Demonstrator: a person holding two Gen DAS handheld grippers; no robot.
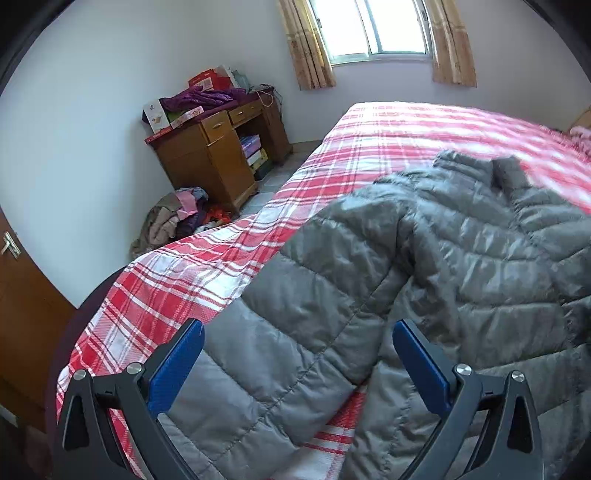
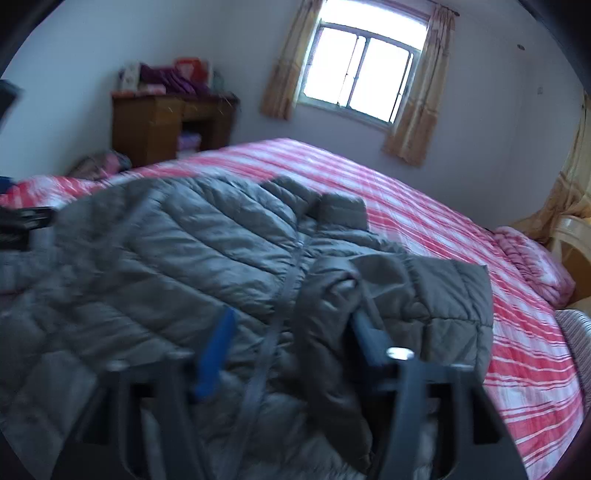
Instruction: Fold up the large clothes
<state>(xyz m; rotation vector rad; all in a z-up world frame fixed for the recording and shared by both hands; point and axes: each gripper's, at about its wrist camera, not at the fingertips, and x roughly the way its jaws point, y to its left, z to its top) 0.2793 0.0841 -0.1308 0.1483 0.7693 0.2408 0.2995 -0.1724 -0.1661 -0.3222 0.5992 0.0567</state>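
A: Left wrist view: the bed (image 1: 369,140) has a bare stretch of red plaid along its near edge and toward the window (image 1: 373,26). Floor lies beyond that edge.

B: And the jacket (image 1: 424,258)?

A: One grey quilted jacket, spread on the bed, directly ahead of and under the left gripper (image 1: 297,339). Its fingers (image 1: 177,365) stand wide apart, holding nothing.

B: Right wrist view is blurred. The right gripper (image 2: 291,343) is spread too; a sleeve (image 2: 332,314) lies between its fingers, not pinched.

A: Two grippers, one jacket.
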